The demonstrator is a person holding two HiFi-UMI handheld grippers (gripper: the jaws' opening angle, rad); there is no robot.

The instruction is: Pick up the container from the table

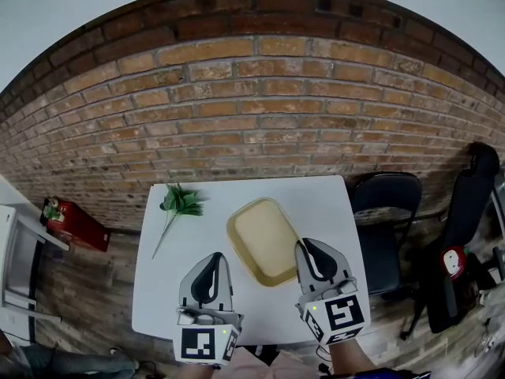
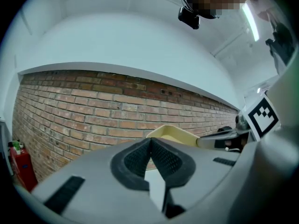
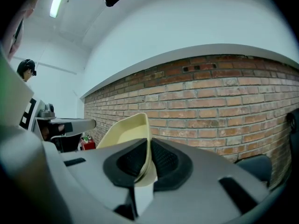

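The container [image 1: 263,239] is a shallow pale-yellow tray that hangs over the white table [image 1: 319,194], near its right side. My right gripper [image 1: 310,249] is shut on the tray's near right rim. In the right gripper view the rim [image 3: 148,164] sits pinched between the black pads, and the container [image 3: 122,130] rises tilted in front of the brick wall. My left gripper [image 1: 214,259] hovers left of the tray and is shut with nothing in it. In the left gripper view its pads [image 2: 161,158] meet, with the container [image 2: 174,133] beyond them to the right.
A green plant sprig [image 1: 180,201] lies at the table's far left. Two black chairs [image 1: 388,204] stand right of the table. A red case [image 1: 75,224] sits on the floor at the left, by the brick wall [image 1: 252,109].
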